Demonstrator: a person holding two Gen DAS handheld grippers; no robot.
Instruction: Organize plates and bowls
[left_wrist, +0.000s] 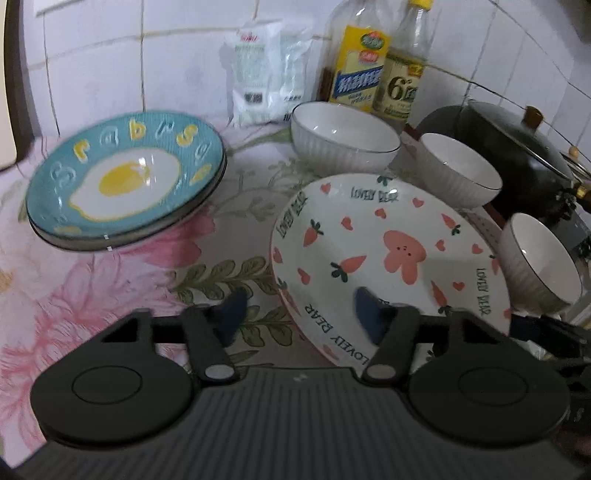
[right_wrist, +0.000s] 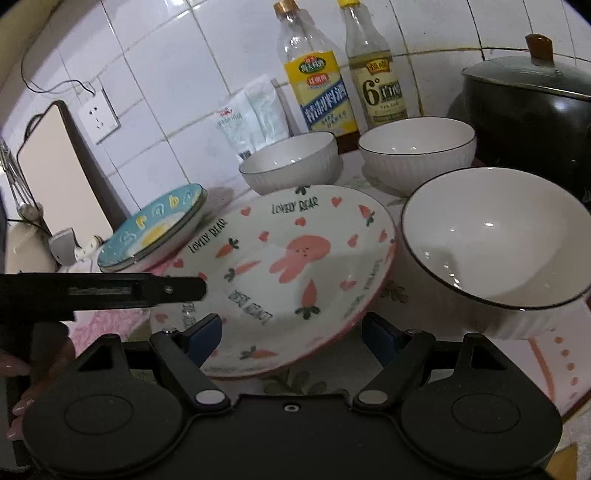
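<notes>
The glossy ceramic rabbit plate (right_wrist: 295, 266), round and shallow, lies on the floral cloth (left_wrist: 92, 288) beside three ribbed white bowls (right_wrist: 491, 240). Left gripper (left_wrist: 301, 314): jaws partly open, straddling the plate's near rim, gripping nothing. Right gripper (right_wrist: 291, 339): jaws wide, empty.

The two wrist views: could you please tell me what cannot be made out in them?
- Left wrist view: the rabbit plate's near rim is hidden by the left gripper.
- Left wrist view: the egg plate is motion-blurred, so its lettering is unreadable.
- Right wrist view: the black pot is cut off by the right edge.
- Both views: the bottle labels' fine print is too small.
</notes>
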